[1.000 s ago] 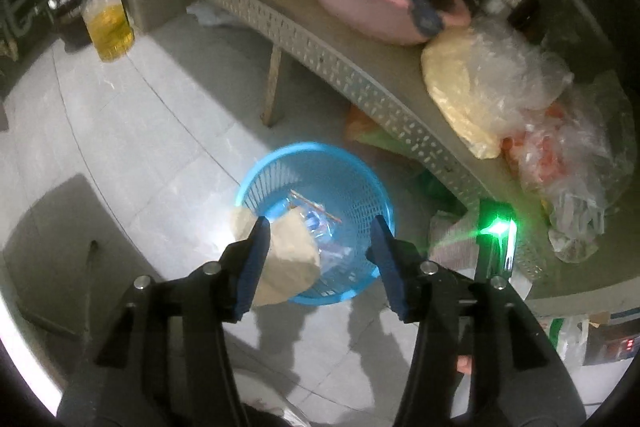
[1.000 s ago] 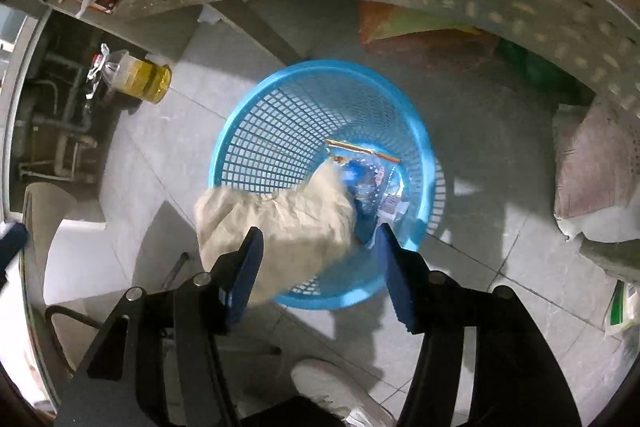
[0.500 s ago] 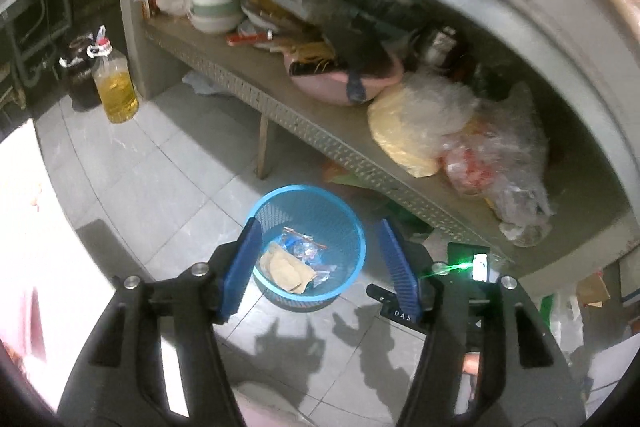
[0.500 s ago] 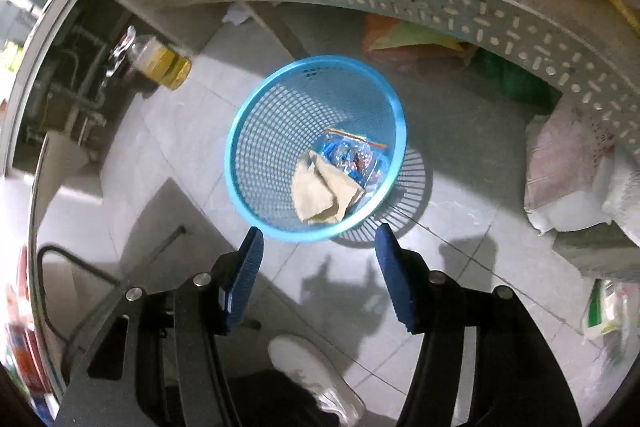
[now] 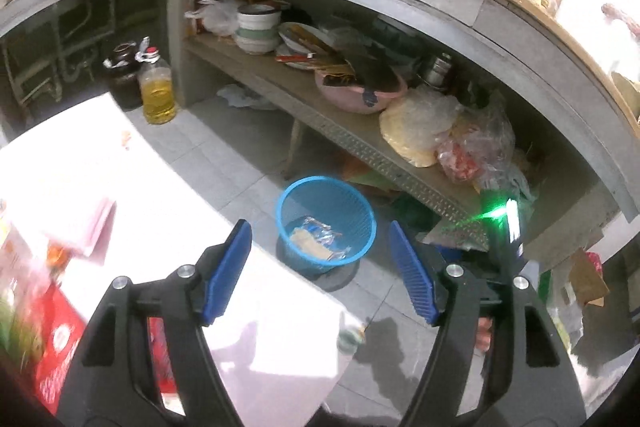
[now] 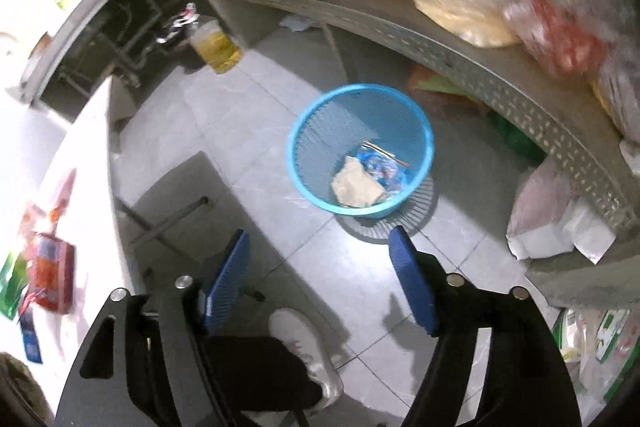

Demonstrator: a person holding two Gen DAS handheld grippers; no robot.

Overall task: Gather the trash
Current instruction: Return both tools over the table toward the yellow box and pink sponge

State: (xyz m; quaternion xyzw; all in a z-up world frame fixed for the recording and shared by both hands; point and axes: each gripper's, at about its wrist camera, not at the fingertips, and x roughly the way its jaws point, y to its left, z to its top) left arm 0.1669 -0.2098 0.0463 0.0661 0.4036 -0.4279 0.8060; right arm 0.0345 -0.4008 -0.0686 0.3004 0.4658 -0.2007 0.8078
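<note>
In the left wrist view, the drop looks done: the tan crumpled paper [image 5: 306,241] lies inside the blue basket [image 5: 362,211] on the floor, next to a shiny wrapper [image 5: 320,229]. The left tool [image 5: 320,267] has just been opening its jaws, and now they stand wide apart with nothing between them. The white worktop [image 5: 132,195] below has red packets [image 5: 60,339] on it, so the next move is likely to go back there for more trash. In the right wrist view, the right tool [image 6: 320,271] has also just been opening; it is wide and holds nothing. The basket [image 6: 424,131] is well below it, and more packets [image 6: 50,277] wait on the worktop [image 6: 86,163] at the left. A white shoe [image 6: 302,343] shows near the tool.
</note>
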